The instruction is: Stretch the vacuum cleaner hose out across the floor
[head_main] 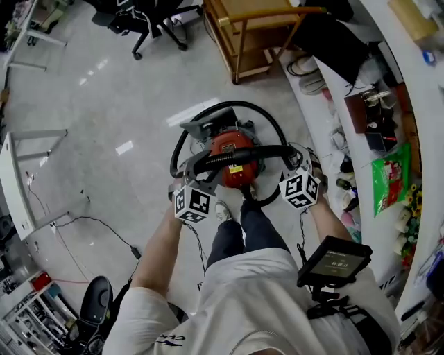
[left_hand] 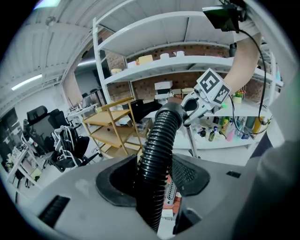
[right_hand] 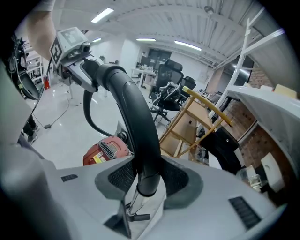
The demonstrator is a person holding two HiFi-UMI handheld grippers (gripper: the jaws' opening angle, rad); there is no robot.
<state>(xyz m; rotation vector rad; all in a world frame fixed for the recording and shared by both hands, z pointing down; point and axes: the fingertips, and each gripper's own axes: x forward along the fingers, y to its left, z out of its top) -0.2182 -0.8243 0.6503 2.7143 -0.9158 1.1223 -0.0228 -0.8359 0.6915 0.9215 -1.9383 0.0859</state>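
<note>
A red vacuum cleaner [head_main: 232, 154] stands on the floor in front of my feet, with its black hose [head_main: 229, 157] held level above it between both grippers. My left gripper [head_main: 196, 187] is shut on the ribbed hose [left_hand: 157, 161], which runs away toward the other gripper. My right gripper [head_main: 295, 175] is shut on the smooth curved handle tube [right_hand: 138, 140] at the hose's end. More hose [head_main: 239, 106] loops behind the cleaner. The red body [right_hand: 105, 151] shows below the tube in the right gripper view.
A wooden trolley [head_main: 243, 35] stands beyond the cleaner, an office chair [head_main: 149, 21] to its left. White shelving with bottles and packets [head_main: 388, 173] runs along the right. A table leg and cable [head_main: 41, 208] lie at the left.
</note>
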